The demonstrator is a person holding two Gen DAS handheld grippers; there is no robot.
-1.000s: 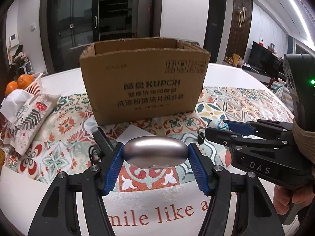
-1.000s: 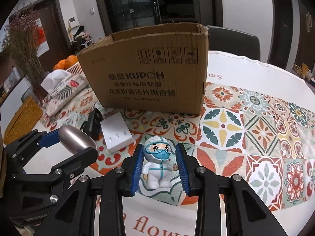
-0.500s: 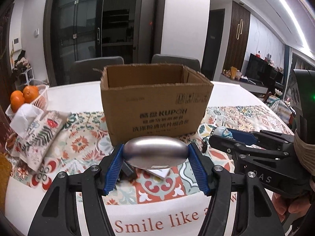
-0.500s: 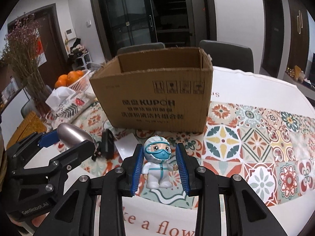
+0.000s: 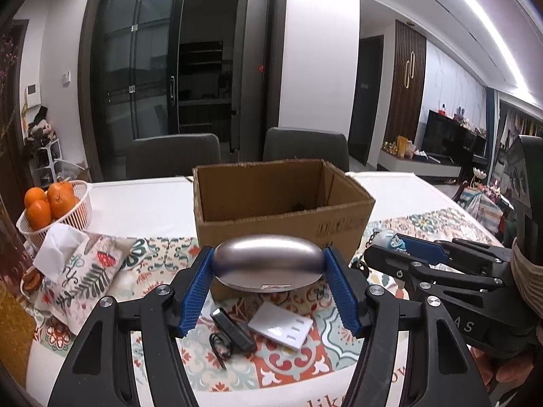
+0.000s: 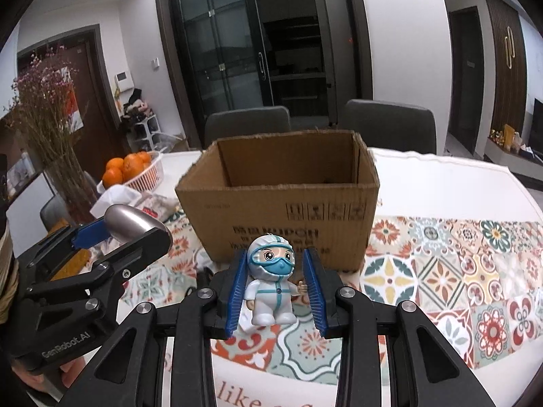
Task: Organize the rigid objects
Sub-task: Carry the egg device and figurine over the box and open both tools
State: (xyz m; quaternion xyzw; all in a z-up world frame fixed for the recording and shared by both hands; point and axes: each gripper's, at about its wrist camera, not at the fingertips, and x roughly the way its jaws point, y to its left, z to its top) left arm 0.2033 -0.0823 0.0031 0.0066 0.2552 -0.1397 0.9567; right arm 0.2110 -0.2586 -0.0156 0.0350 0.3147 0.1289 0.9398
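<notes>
My left gripper point(image 5: 268, 288) is shut on a smooth silver oval case point(image 5: 268, 264) and holds it above the table, in front of the open cardboard box point(image 5: 281, 200). My right gripper point(image 6: 275, 291) is shut on a small white figurine with a blue mask point(image 6: 271, 281), also raised before the box point(image 6: 281, 203). The right gripper shows at the right of the left wrist view point(image 5: 383, 257); the left gripper with the case point(image 6: 130, 220) shows at the left of the right wrist view. The box interior looks mostly bare.
A white flat device point(image 5: 280, 327) and a black clip with a cord point(image 5: 232, 332) lie on the patterned tablecloth point(image 6: 441, 254) below my left gripper. A basket of oranges point(image 5: 51, 207), a tissue pouch point(image 5: 78, 278) and dried flowers point(image 6: 44, 129) stand at the left. Chairs point(image 5: 305, 146) stand behind the table.
Both grippers have risen with their objects, so the box's open top and inside now show. The white device and black clip have come into view below the left gripper.
</notes>
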